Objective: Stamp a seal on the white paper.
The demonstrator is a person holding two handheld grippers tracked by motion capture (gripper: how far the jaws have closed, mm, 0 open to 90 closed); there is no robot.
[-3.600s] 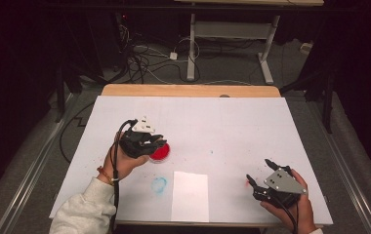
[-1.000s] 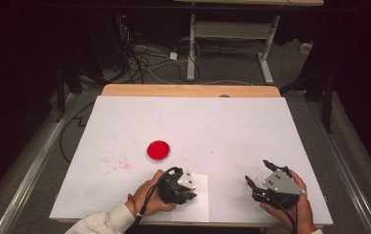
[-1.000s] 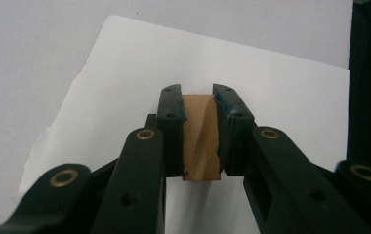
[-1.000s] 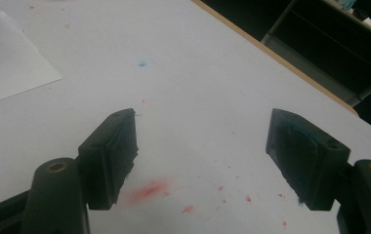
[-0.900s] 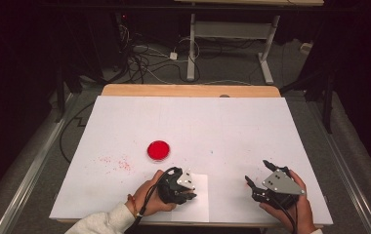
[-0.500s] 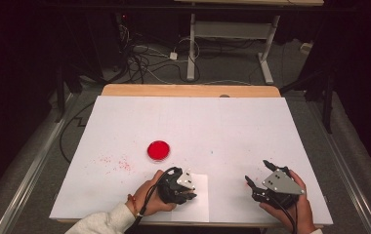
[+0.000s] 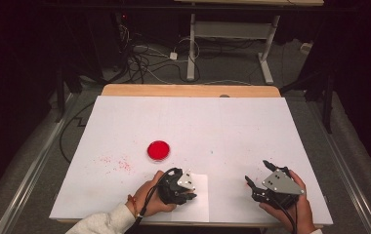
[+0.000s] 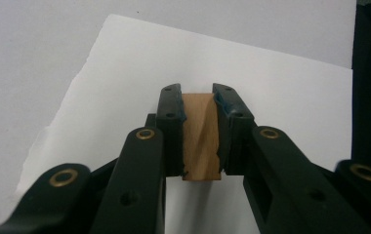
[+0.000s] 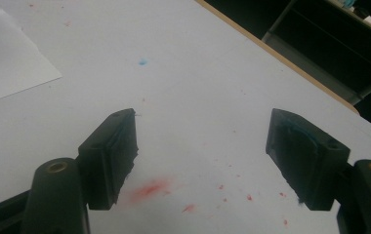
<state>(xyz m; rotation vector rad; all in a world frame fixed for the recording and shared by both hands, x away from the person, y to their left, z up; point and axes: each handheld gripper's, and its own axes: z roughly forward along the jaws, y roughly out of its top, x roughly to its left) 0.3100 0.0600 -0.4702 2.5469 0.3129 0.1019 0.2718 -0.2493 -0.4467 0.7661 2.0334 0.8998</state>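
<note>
Left tool (image 7: 189, 196) was clenched on a small wooden block (image 8: 200, 136); in the left gripper view both pads pressed the block's side faces, and the block stood between them with its lower end visible below the pads. The block's grain ran along the jaws. Directly beneath this tool lay a white sheet of paper (image 8: 281, 97), which spread out ahead of the tool tips and to both sides of them. In the high view the left tool sat over the left part of that sheet (image 7: 200, 204), near the front edge of the surface (image 7: 232, 122). Whether the block touched the paper could not be told.

Right tool (image 7: 257, 175) was released: in the right gripper view (image 9: 203, 146) its jaws stood wide apart with nothing between them, just bare surface below. Red smears and specks (image 9: 149, 189) marked the surface under and just ahead of the right tool; a small blue spot (image 9: 143, 62) lay farther ahead. A corner of the paper showed off to the left of the right tool, apart from it.

A round red dish (image 7: 158, 150) sat on the surface beyond the left tool and slightly to its left, near but not touching. Scattered red specks (image 7: 117, 163) lay left of the dish.

Left hand (image 7: 149, 200) gripped the left tool from behind; right hand (image 7: 291, 209) held the right tool near the front right corner of the surface. The two tools were well apart.
</note>
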